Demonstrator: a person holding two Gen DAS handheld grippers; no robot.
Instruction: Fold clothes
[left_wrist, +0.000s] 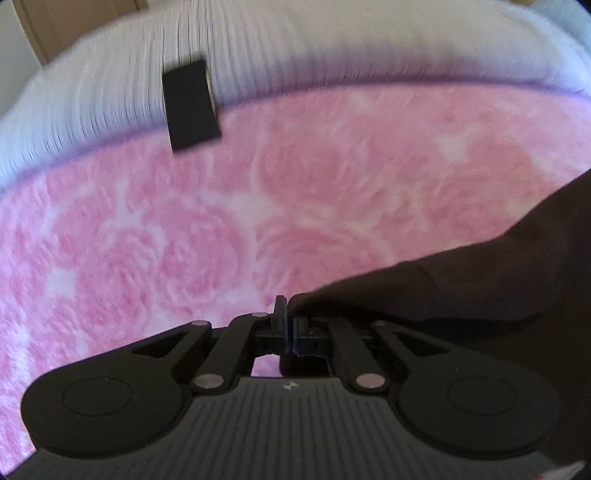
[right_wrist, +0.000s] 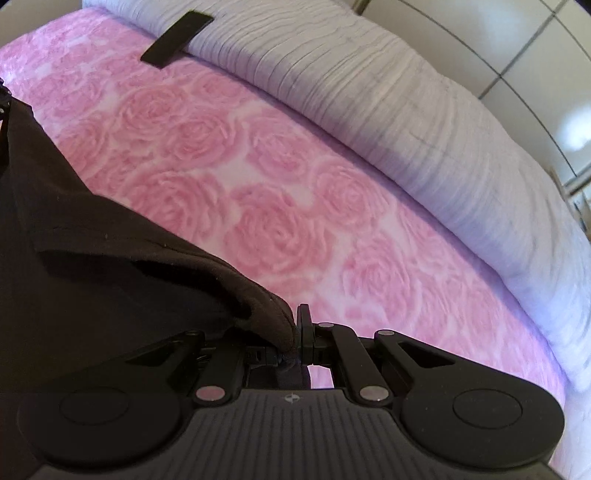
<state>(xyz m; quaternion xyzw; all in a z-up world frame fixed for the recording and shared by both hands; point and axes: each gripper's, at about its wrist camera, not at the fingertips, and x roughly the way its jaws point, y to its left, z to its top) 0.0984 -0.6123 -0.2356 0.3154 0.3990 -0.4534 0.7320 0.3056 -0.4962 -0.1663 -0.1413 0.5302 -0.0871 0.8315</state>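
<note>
A dark brown garment (left_wrist: 480, 277) hangs between both grippers above a pink rose-patterned bedspread (left_wrist: 221, 221). My left gripper (left_wrist: 287, 314) is shut on one edge of the garment, which stretches off to the right in the left wrist view. My right gripper (right_wrist: 298, 325) is shut on another edge of the same garment (right_wrist: 92, 258), which drapes to the left in the right wrist view. The rest of the garment is hidden below the frames.
A white ribbed duvet (left_wrist: 295, 48) lies rolled along the far side of the bedspread (right_wrist: 277, 203), also in the right wrist view (right_wrist: 406, 110). A flat black rectangular object (left_wrist: 190, 105) rests on its edge, also in the right wrist view (right_wrist: 177, 38). Wardrobe panels (right_wrist: 535, 74) stand beyond.
</note>
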